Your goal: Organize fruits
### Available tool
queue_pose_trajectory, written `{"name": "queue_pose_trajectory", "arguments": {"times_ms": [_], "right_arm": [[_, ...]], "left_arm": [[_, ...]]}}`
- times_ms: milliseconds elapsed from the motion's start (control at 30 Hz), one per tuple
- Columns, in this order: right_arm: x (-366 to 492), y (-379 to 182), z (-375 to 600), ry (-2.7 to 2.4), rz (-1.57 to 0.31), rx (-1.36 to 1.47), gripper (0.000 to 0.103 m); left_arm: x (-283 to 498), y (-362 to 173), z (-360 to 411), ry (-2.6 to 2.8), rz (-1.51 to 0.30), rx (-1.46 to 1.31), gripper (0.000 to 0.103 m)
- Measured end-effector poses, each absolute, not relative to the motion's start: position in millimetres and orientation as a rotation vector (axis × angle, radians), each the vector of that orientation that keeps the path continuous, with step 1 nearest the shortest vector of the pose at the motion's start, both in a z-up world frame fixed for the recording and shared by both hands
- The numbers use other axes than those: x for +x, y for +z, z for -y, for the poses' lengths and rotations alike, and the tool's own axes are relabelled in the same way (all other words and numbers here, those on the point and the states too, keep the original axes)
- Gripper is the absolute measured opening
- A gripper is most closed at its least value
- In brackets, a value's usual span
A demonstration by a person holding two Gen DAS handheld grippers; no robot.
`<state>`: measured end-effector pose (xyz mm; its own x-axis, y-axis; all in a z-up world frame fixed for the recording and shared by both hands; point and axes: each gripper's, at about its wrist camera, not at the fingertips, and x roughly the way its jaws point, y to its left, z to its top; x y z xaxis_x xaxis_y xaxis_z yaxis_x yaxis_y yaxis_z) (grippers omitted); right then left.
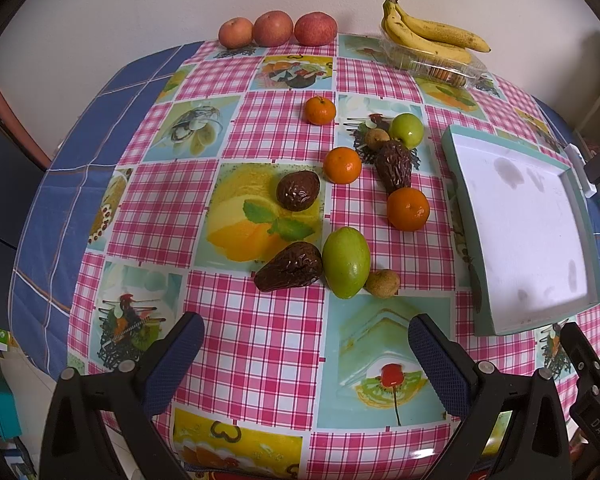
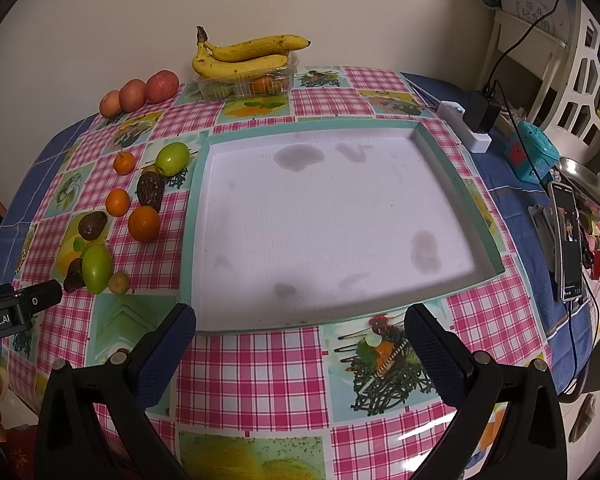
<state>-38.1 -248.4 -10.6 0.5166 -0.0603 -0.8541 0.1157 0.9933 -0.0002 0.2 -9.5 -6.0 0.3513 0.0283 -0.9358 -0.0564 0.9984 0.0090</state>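
Left wrist view: the left tongs (image 1: 306, 344) hang spread and empty over the checked tabletop (image 1: 260, 344), near a green mango (image 1: 346, 263) among scattered oranges and avocados. The right tongs (image 2: 300, 332), also spread and empty, face the white tray (image 2: 324, 224).

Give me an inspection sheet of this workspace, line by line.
Surface: checked tablecloth over a blue cloth.
Job's things: white tray bare; oranges, avocados, green fruits loose left of it; apples and bananas by the wall.
Clutter: phone, toys, metal dish at right.
Grippers: left gripper and right gripper open, hold nothing.
Cables: charger lead at right.
Surroundings: plain wall, white shelf.
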Motion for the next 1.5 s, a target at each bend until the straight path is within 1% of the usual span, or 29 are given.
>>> {"name": "queue_pose_trajectory", "arguments": {"times_ms": [600,967,1233,1367,1500], "right_arm": [[-39,-14,248,-0.102,-1.032,0.057,0.103],[-37,-16,245,-0.092,-1.040,0.044,0.103],[-23,-14,244,-0.083,-1.048,0.060,0.103],[-13,-7,245,-0.084,-1.026,0.084,0.103],[-1,2,244,-0.091,-1.001,0.103,0.103]], "left_arm": [[-3,-9,10,0.054,-1.212,-0.029,0.103],[-3,3,6,0.043,-1.164,-0.060,0.103],[6,1,-5,0.045,-1.186,-0.173,0.103],[10,11,-10,0.056,-1.129,-0.219,0.103],[15,28,-13,0.101,-1.017,-0.222,0.103]]}}
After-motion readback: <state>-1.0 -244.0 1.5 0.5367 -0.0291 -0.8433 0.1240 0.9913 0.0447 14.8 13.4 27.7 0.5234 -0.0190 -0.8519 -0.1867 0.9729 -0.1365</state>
